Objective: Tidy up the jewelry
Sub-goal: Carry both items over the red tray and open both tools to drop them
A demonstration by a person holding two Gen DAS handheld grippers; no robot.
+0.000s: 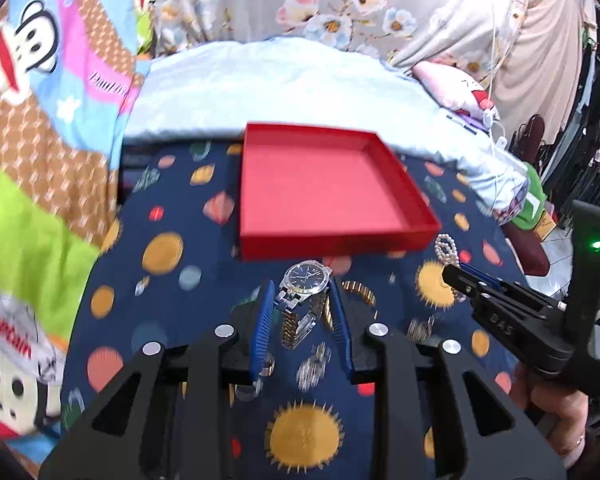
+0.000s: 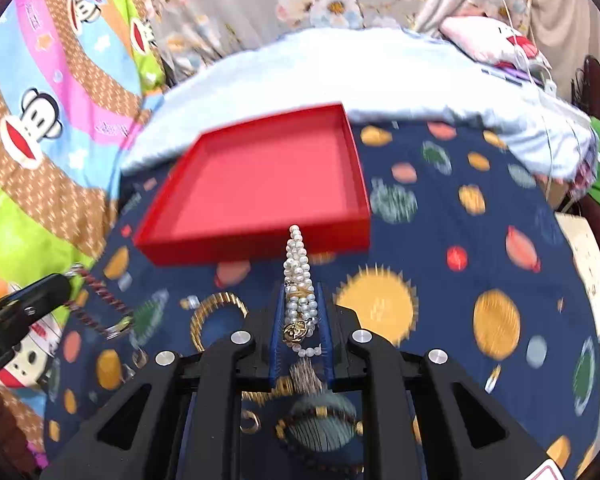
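Note:
My left gripper (image 1: pixel 302 304) is shut on a silver wristwatch (image 1: pixel 303 280) with a dark dial, held just above the cloth in front of the red tray (image 1: pixel 332 236). My right gripper (image 2: pixel 302 312) is shut on a white pearl bracelet (image 2: pixel 298 264) with a gold clasp, its loop pointing at the red tray (image 2: pixel 260 248). The tray is shallow and holds nothing. In the left wrist view the right gripper (image 1: pixel 456 276) shows at the right with the pearls (image 1: pixel 446 248) at its tip. The left gripper's finger (image 2: pixel 40 292) shows at the left edge of the right wrist view.
The navy planet-print cloth (image 1: pixel 172 292) holds loose jewelry: a gold bangle (image 2: pixel 216 312), a dark beaded bracelet (image 2: pixel 320 428), a small gold ring (image 2: pixel 250 424), a twisted dark chain (image 2: pixel 100 300) and small silver pieces (image 1: pixel 316 364). Folded white bedding (image 1: pixel 280 76) lies behind the tray.

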